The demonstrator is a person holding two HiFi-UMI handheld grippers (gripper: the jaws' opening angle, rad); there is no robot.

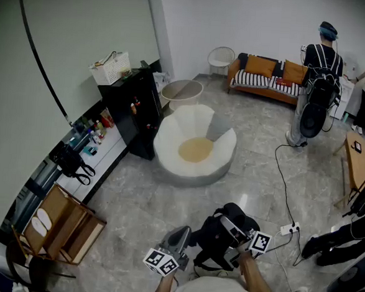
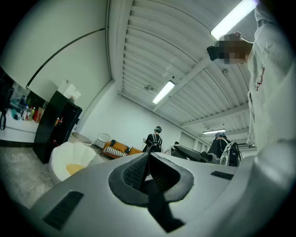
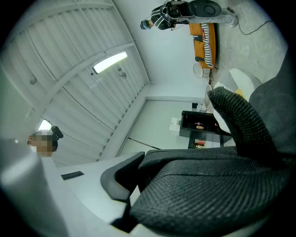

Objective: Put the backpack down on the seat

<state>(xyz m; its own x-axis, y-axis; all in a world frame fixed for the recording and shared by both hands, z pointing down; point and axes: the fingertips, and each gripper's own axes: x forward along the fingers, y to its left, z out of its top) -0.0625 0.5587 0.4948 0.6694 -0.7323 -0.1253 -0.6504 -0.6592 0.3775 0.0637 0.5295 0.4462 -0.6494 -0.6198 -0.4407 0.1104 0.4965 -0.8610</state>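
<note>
The seat (image 1: 195,146) is a white petal-shaped floor chair with a yellow cushion, in the middle of the head view; the left gripper view shows the same seat (image 2: 69,162) at the low left. A black backpack (image 1: 223,239) hangs close in front of me, well short of the seat. My right gripper (image 1: 246,239) is at the bag's right side. In its own view my right gripper (image 3: 143,171) is shut on a padded mesh strap (image 3: 222,185) of the backpack. To the bag's left, my left gripper (image 1: 175,245) (image 2: 149,166) has its jaws together with nothing visible between them.
A black cabinet (image 1: 135,108) with a white basket (image 1: 111,67) on top stands left of the seat. A round tub (image 1: 181,91) is behind the seat. An orange sofa (image 1: 268,76) and a standing person (image 1: 318,77) are far right. A power strip and cable (image 1: 289,229) lie right of the bag. Wooden frames (image 1: 65,221) are at the lower left.
</note>
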